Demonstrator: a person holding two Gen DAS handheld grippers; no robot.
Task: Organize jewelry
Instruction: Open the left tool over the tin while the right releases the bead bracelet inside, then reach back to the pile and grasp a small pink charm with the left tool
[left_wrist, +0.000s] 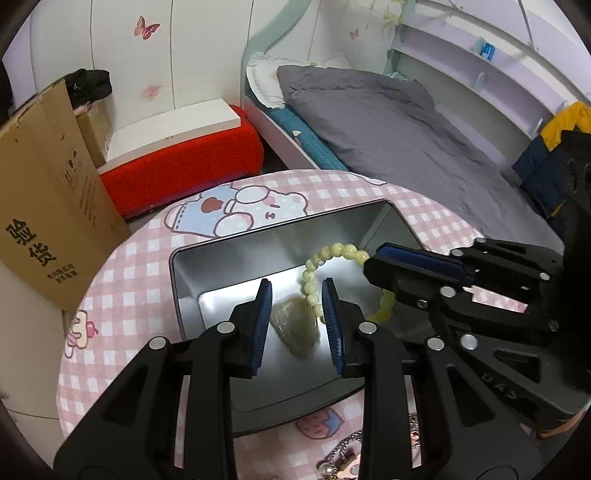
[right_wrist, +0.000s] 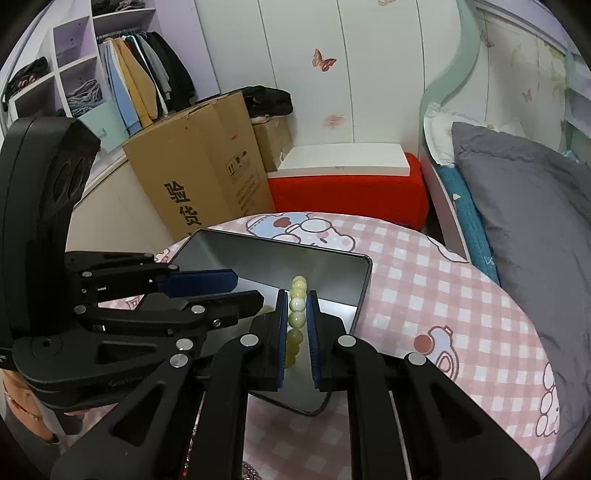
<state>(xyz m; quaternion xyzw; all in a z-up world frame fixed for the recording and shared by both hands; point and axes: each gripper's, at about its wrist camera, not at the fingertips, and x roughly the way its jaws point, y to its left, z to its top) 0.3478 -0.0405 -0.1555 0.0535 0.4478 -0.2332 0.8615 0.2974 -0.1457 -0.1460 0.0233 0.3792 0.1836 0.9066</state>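
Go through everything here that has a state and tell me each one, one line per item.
Rectangular silver metal tin: lid off, open on the pink checked tablecloth.
Pale yellow-green bead bracelet: pinched in the right gripper, hanging over the tin.
Pale greenish stone pendant: lying on the tin's floor.
Left gripper: jaws apart, holding nothing.
Right gripper: jaws shut on the bracelet.

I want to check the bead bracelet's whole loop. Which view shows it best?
The left wrist view: the bead bracelet hangs as an open loop over the metal tin. The right wrist view shows it edge-on, a bead column between the right gripper's pads.
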